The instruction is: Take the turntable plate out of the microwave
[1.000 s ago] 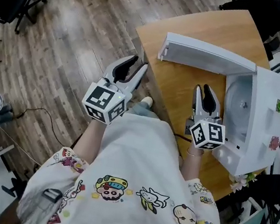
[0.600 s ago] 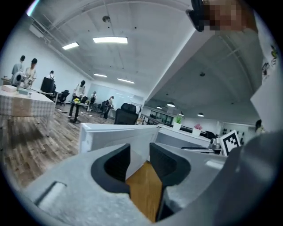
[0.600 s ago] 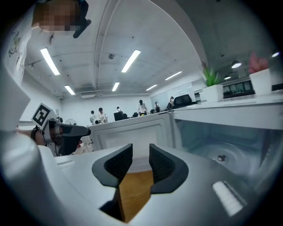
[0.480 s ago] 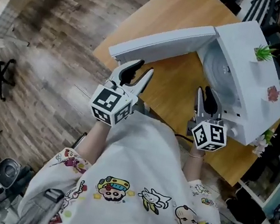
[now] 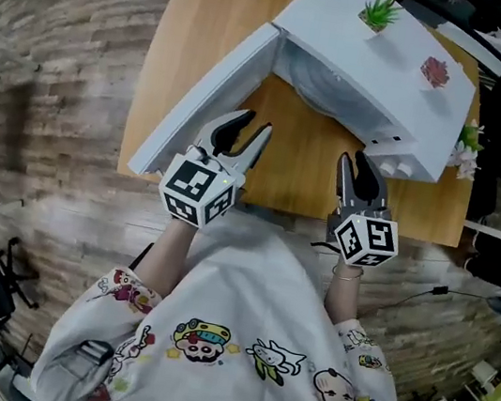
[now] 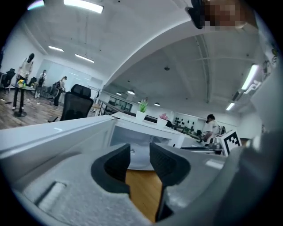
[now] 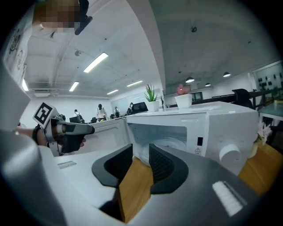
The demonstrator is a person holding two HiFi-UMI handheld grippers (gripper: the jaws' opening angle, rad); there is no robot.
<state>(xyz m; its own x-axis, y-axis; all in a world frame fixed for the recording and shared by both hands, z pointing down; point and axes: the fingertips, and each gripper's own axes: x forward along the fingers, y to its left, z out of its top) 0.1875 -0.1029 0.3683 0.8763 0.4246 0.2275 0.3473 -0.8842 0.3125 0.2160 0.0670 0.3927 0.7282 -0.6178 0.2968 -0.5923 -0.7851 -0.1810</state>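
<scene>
Your left tool (image 5: pixel 246 130) has its jaws apart with nothing between them. Through the gap you see only the bare wood of the surface (image 5: pixel 210 17) and the microwave cavity beyond. Your right tool (image 5: pixel 357 162) stands the same way: jaws parted, empty, with wood showing through.

Both tools point at the white microwave (image 5: pixel 389 56), which sits on the surface straight ahead of them. Its door (image 5: pixel 213 93) is wide open, swung out toward you. The door runs just to the left of the left tool, close beside its jaw; whether they touch cannot be told.

The turntable plate (image 7: pixel 171 142) lies inside the cavity, ahead of the right tool and slightly to the right of its jaws, apart from both tools. The control side with its round knob (image 7: pixel 229 154) is to the right of the right tool. On top of the microwave, above and beyond both tools, stand a small green plant (image 5: pixel 381 11) and a pot of pink flowers (image 7: pixel 182 95). Your right tool is nearer the cavity opening than your left.
</scene>
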